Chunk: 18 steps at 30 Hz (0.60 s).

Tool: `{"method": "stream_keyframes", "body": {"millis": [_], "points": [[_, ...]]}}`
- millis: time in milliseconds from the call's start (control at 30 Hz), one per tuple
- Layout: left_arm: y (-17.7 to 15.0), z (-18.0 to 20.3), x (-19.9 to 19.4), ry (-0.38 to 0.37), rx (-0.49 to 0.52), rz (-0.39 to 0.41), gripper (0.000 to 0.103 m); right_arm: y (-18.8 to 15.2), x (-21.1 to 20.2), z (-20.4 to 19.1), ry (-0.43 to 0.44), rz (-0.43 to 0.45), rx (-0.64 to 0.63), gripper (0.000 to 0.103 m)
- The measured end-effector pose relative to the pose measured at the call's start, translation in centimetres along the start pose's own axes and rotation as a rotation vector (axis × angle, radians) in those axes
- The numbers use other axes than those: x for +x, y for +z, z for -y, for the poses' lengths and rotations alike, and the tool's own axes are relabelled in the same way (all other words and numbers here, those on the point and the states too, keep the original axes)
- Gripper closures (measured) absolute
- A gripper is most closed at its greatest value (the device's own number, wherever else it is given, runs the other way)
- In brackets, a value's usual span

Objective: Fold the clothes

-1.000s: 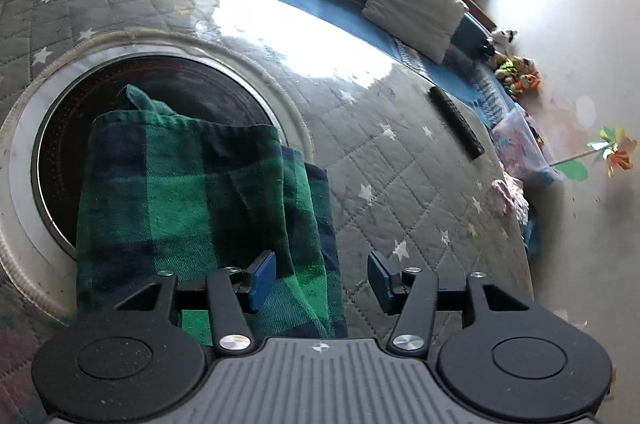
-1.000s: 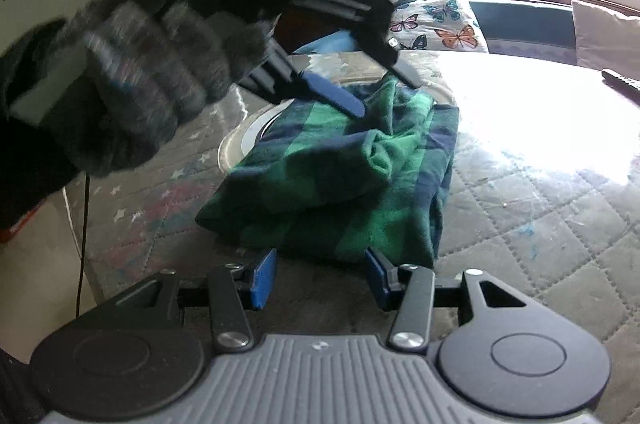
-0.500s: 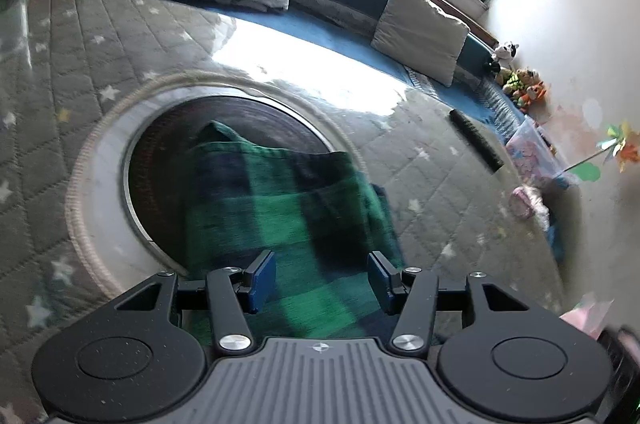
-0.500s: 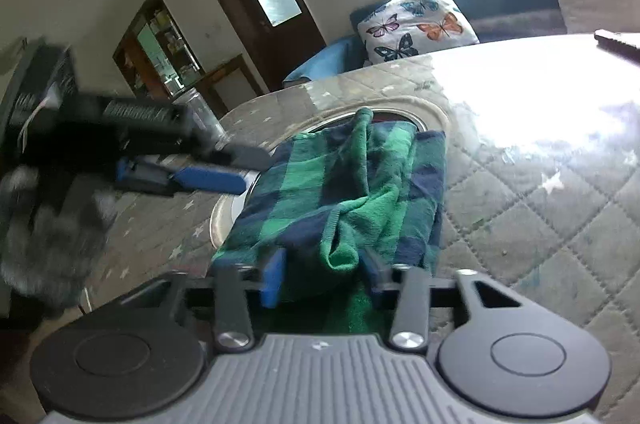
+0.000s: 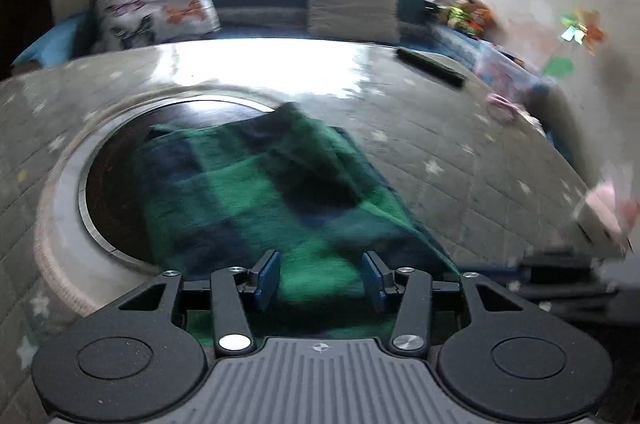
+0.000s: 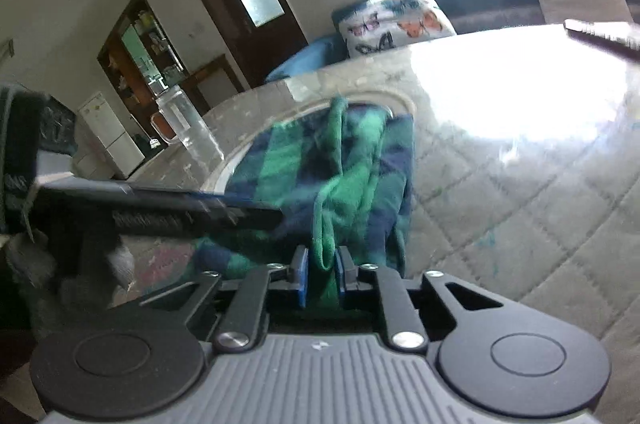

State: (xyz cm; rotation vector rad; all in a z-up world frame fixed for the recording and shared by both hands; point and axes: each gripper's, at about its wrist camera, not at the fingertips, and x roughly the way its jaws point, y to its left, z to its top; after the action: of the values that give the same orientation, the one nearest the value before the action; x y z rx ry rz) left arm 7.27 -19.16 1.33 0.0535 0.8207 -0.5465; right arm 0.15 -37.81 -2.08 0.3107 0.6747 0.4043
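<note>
A green and navy plaid cloth lies partly folded on the quilted table, half over a dark round inset. My left gripper hangs low over the cloth's near edge. Its jaws are closing, with cloth between the blue pads, which stand clear of it. In the right wrist view a raised fold of the plaid cloth runs into my right gripper, whose jaws are closing and pinch that fold. The left gripper reaches in from the left over the cloth, held by a grey-gloved hand.
A black remote lies on the far right of the table. Behind the table a bench holds a butterfly pillow and a grey cushion. A clear jug stands at the table's left edge. Pink items sit at the right edge.
My right gripper has closed from open onto a fold at the cloth's near end. The left gripper has rolled, swung around lower over the cloth's edge, and its jaws have narrowed.
</note>
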Motion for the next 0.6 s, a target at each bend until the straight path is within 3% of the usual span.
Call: {"method": "stream_keyframes", "body": {"millis": [233, 467, 600], "points": [[-0.8, 1.8, 1.4, -0.082, 0.053, 0.024, 0.058, 4.0, 0.4, -1.0, -0.009, 0.033, -0.12, 0.087], [-1.1, 3.1, 2.1, -0.119, 0.151, 0.036, 0.057, 8.5, 6.2, -2.3, 0.036, -0.034, -0.25, 0.085], [-1.3, 3.2, 2.4, -0.149, 0.178, 0.033, 0.056, 9.4, 10.0, -2.5, 0.038, -0.079, -0.301, 0.085]]}}
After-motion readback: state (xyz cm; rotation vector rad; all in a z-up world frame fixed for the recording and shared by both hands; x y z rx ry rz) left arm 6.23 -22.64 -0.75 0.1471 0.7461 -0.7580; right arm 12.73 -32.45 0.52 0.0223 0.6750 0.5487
